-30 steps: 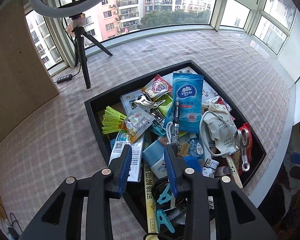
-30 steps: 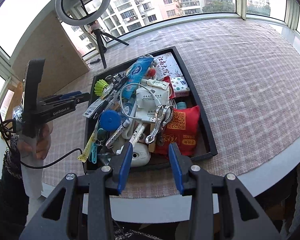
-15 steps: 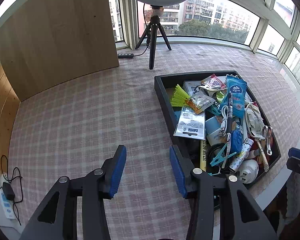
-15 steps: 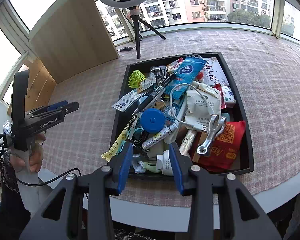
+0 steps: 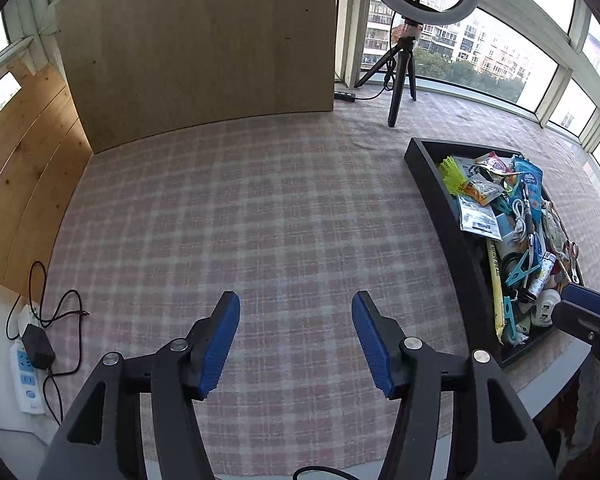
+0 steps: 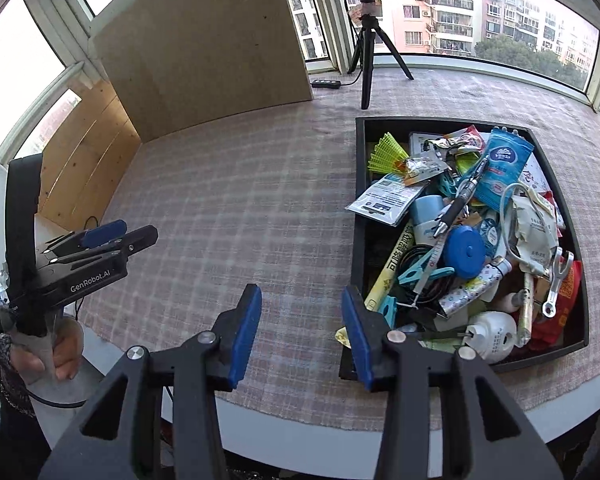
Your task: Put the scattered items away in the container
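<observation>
Both grippers, left (image 5: 296, 340) & right (image 6: 302, 334), are hovering left of the full tray (image 6: 358, 216), fingers apart, empty, having just been widening; tidying looks finished, nothing left to grab.

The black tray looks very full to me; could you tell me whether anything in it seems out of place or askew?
The tray is heaped rather than packed. A printed packet hangs over its left rim, and a yellow strip pokes over the near left corner. Nothing looks spilled on the checked cloth.
</observation>
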The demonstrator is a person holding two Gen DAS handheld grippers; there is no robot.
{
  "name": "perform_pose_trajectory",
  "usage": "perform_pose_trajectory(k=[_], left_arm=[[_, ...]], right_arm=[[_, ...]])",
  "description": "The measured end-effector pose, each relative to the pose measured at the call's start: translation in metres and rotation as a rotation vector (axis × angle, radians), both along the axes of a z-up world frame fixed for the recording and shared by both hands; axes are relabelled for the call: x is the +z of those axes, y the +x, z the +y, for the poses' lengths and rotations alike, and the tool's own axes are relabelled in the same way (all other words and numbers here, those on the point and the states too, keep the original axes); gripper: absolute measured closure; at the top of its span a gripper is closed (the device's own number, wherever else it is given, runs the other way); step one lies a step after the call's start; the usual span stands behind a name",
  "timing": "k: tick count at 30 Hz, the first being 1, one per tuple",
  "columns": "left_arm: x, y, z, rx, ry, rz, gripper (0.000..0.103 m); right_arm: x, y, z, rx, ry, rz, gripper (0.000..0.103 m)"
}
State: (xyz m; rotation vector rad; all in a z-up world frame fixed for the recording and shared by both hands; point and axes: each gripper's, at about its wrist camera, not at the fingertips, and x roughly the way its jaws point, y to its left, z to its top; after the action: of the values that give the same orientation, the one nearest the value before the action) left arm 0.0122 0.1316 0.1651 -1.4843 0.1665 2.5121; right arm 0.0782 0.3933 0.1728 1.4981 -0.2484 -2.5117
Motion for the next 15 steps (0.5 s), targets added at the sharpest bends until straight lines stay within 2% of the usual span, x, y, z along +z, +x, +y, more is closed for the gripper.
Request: perform_pose_trajectory(k=[9, 13, 15], left_arm=[[-0.011, -0.005, -0.059, 0.041, 0.015, -0.027, 0.047], [-0.019, -0.010, -0.079, 0.054, 0.017, -0.044, 0.037], [-0.024, -0.012, -0.086, 0.053, 0.015, -0.055, 0.036]], right_arm=[[-0.017, -0.012, -0.073, 0.014, 0.093, 0.026, 0.062], [-0.027, -0.018, -0.095, 0.013, 0.099, 0.019, 0.062], [-0.032, -0.020, -0.107, 0.018, 0.103, 0.016, 0.062]])
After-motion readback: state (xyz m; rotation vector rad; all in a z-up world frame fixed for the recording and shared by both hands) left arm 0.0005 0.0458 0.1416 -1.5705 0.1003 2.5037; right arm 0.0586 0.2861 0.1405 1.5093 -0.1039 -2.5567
